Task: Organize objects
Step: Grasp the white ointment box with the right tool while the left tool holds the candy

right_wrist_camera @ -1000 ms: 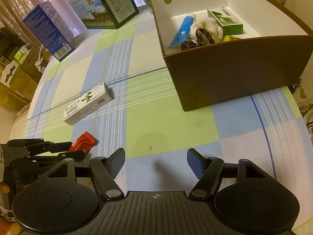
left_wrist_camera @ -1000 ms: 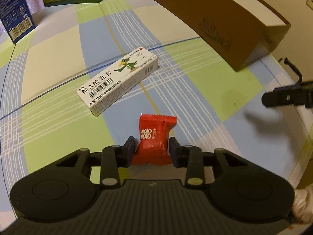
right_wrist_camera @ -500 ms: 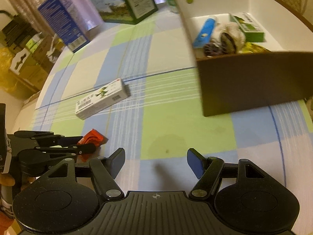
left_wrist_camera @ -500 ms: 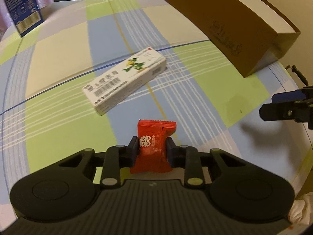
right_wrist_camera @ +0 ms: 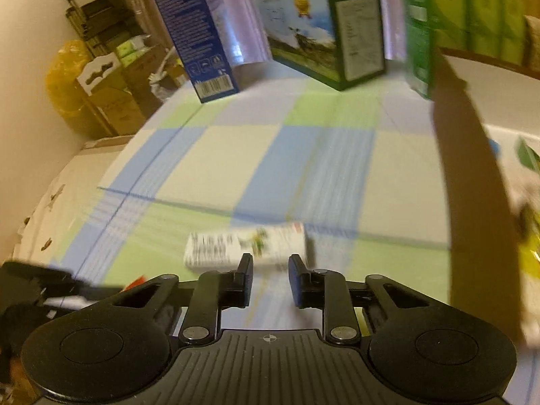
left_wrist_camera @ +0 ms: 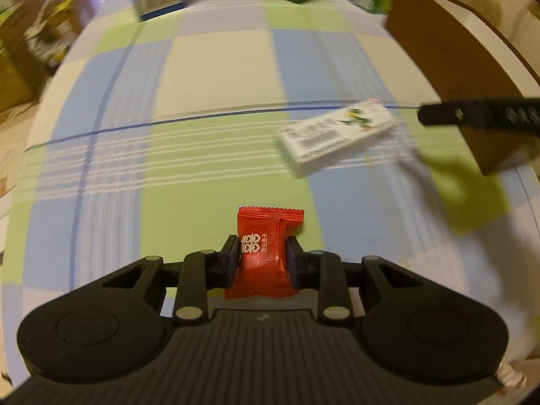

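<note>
Left wrist view: left tongs [left_wrist_camera: 262,260] clamped on a red candy packet [left_wrist_camera: 265,253], one pad on each side of it, gap only as wide as the packet. Packet stands upright between the pads, top serrated edge pointing forward, held above the checked table [left_wrist_camera: 216,77]. White print on the red wrapper: a doubled symbol logo plus small characters, too small to read.

Ahead and to the right of the left tongs: a white ointment carton [left_wrist_camera: 337,138] lying flat on the table, barcode on the top face, green bird-like cartoon near its far end. Text is motion-blurred, unreadable. One black finger of the right tongs [left_wrist_camera: 479,116] pokes in from the right edge, just past the carton's far end, in front of the brown box [left_wrist_camera: 449,54].

Right wrist view: right tongs [right_wrist_camera: 270,278] part-open, a narrow gap, nothing between the pads. The ointment carton [right_wrist_camera: 244,248] lies just ahead of the tips, long side across; can't tell if the tips touch it. Frame is heavily blurred.

Far ahead on the table: blue carton [right_wrist_camera: 195,47] upright with a barcode at the bottom, and a green-and-white gift carton [right_wrist_camera: 324,37] with a meadow picture and a panel of fine print, unreadable. Brown box wall [right_wrist_camera: 472,175] immediately right of the right tongs. Left tongs [right_wrist_camera: 50,283] at the lower left.
</note>
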`<state>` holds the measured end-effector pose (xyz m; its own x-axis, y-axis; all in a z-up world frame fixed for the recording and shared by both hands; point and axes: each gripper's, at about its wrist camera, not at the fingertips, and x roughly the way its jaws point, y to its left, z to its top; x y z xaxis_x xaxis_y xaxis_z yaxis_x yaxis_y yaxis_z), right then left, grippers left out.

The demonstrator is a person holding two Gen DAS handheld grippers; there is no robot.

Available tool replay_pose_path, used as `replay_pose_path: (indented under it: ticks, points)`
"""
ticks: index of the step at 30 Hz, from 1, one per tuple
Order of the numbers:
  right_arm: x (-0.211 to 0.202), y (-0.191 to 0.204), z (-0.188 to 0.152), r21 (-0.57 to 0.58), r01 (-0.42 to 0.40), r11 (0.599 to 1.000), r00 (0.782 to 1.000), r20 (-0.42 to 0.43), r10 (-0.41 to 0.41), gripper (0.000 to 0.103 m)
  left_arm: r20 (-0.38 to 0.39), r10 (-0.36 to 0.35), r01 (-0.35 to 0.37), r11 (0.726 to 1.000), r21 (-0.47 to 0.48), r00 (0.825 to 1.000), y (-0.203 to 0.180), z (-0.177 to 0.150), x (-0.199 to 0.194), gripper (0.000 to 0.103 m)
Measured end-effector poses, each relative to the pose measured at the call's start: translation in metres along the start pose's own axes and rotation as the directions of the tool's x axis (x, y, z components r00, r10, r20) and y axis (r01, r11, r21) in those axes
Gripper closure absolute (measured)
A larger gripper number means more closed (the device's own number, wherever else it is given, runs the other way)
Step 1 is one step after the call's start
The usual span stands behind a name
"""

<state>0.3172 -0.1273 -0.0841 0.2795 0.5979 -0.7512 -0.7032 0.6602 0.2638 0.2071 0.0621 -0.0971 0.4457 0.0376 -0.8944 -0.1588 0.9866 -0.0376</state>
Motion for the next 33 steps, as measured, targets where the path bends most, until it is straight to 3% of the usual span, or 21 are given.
replay_pose_path:
  ticks: [5, 11, 17, 23, 26, 29, 31, 33]
  points:
    - [0.050, -0.005, 0.031, -0.035, -0.015, 0.999, 0.999, -0.031, 0.014, 0.083, -0.006, 0.044, -0.044, 0.996, -0.073, 0.999, 0.026, -0.003, -0.002, 0.078]
    - [0.085, -0.017, 0.037, 0.004, -0.029, 1.000, 0.993, -0.114, 0.029, 0.083, -0.017, 0.072, -0.073, 0.989, -0.129, 0.997, 0.047, -0.006, -0.003, 0.078]
    - [0.069, -0.019, 0.011, 0.077, -0.079, 0.994, 0.983, -0.161, 0.091, 0.083, -0.020, 0.064, -0.066, 0.987, -0.148, 0.998, 0.054, -0.003, 0.000, 0.078]
    - [0.048, 0.000, -0.029, 0.080, -0.106, 0.991, 0.967, -0.224, 0.122, 0.082, -0.021, 0.033, -0.035, 0.990, -0.136, 0.999, 0.049, 0.002, 0.005, 0.078]
    - [0.037, 0.014, -0.038, 0.045, -0.082, 0.996, 0.969, -0.229, 0.090, 0.081, -0.022, 0.021, -0.024, 0.992, -0.127, 1.000, 0.047, 0.003, 0.006, 0.078]
    - [0.025, 0.028, -0.033, 0.016, -0.037, 0.999, 0.983, -0.179, 0.040, 0.070, -0.022, 0.016, -0.019, 0.992, -0.123, 1.000, 0.047, 0.003, 0.006, 0.078]
    - [0.019, 0.038, -0.028, 0.014, -0.040, 0.999, 0.989, -0.140, 0.041, 0.054, -0.021, 0.014, -0.017, 0.992, -0.124, 1.000, 0.047, 0.002, 0.006, 0.078]
    - [0.017, 0.048, -0.025, -0.012, -0.050, 0.999, 0.991, -0.122, 0.049, 0.051, -0.019, 0.015, -0.017, 0.992, -0.126, 1.000, 0.048, 0.001, 0.005, 0.078]
